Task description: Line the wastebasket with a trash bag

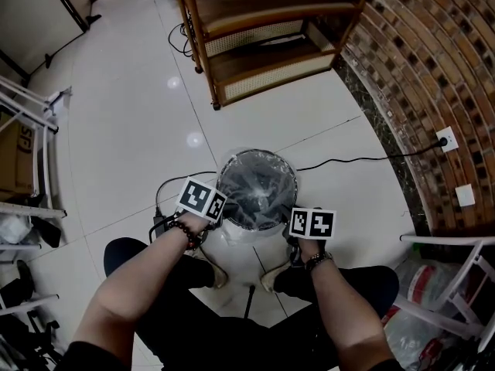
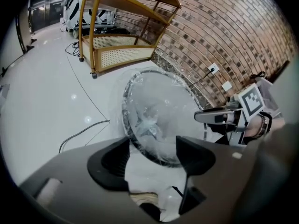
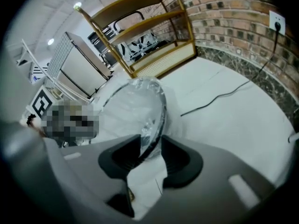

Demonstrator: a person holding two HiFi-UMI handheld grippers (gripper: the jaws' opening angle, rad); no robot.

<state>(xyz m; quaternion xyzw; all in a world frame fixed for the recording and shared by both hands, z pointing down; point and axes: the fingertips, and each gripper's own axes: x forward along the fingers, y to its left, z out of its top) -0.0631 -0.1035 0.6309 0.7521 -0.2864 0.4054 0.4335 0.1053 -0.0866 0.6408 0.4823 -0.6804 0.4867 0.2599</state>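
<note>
The right gripper [image 3: 150,143] has its fingers [image 3: 180,158] drawn nearly together on the near arc of the basket [image 3: 161,107] rim. They pinch the clear bag [image 3: 128,108] where the film wraps over the wire. The gap is so narrow that I judge it a grip, not a hover. The left gripper [image 2: 152,144] has its fingers [image 2: 111,160] wide apart. The rim's near arc crosses the gap just past the tips, with nothing clamped.

Beyond both sets of tips the bag sits inside the basket, its mouth spread round the ring and the film crinkled and sagging toward the middle. The grippers flank the near side of the rim, well apart. Farther out lie a cable [image 1: 348,161], a shelf [image 1: 263,37] and a brick wall [image 1: 433,52].

The step looks like seating the bag's edge over the rim. The right should keep its pinch light and pull outward and down, not up, so the thin film neither tears nor lifts off the far side. The left should close on film as well as rim at its own flank. Both can then draw the overhang down evenly while the basket stays put.
</note>
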